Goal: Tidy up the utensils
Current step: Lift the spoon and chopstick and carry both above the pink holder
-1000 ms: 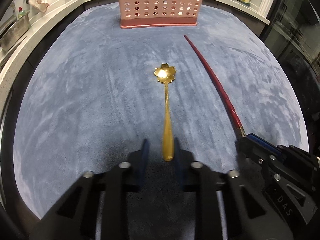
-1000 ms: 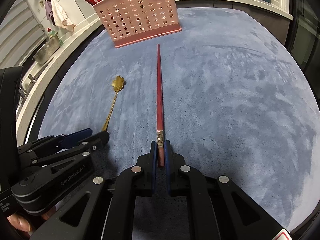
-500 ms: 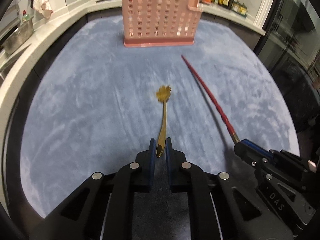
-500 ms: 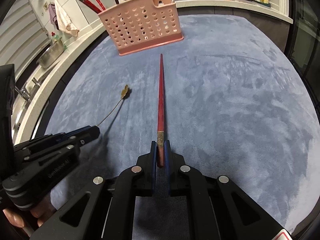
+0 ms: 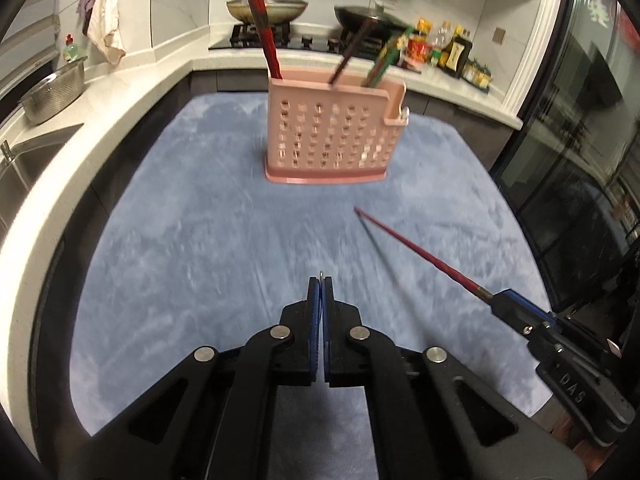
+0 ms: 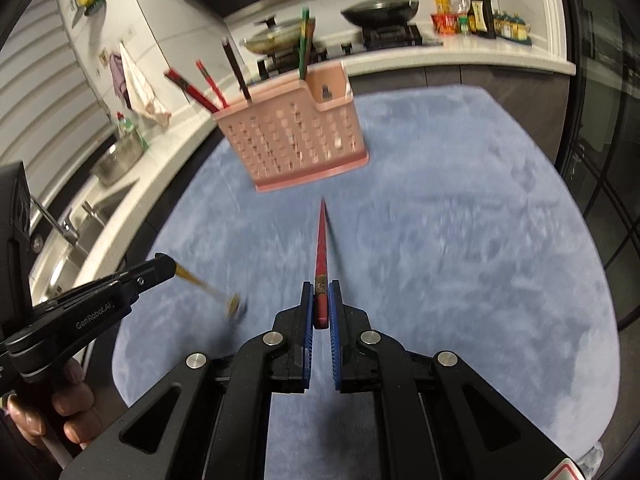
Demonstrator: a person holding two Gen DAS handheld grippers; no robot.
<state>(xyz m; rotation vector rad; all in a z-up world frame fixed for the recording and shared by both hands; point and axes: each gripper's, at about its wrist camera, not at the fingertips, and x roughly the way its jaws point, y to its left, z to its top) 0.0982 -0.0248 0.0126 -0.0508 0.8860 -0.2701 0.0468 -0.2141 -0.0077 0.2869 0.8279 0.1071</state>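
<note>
My left gripper [image 5: 321, 282] is shut on the gold spoon, of which only the handle tip [image 5: 321, 276] shows there. In the right wrist view the left gripper [image 6: 166, 266] holds the spoon [image 6: 208, 290] pointing down, flower bowl low, above the mat. My right gripper [image 6: 319, 292] is shut on the end of a red chopstick [image 6: 321, 246], lifted and pointing at the pink perforated utensil basket [image 6: 296, 148]. The chopstick [image 5: 420, 254] and basket [image 5: 332, 136] also show in the left wrist view. The basket holds several chopsticks.
A blue-grey mat [image 5: 180, 240] covers the table. A white counter with a steel colander [image 5: 52, 92] and sink runs along the left. Behind stand a stove with pans [image 5: 268, 8] and bottles [image 5: 452, 54]. A dark glass door is at right.
Both grippers have risen off the mat with their utensils. The left one shut on the spoon handle, then tilted, so the spoon now hangs down out of its own view.
</note>
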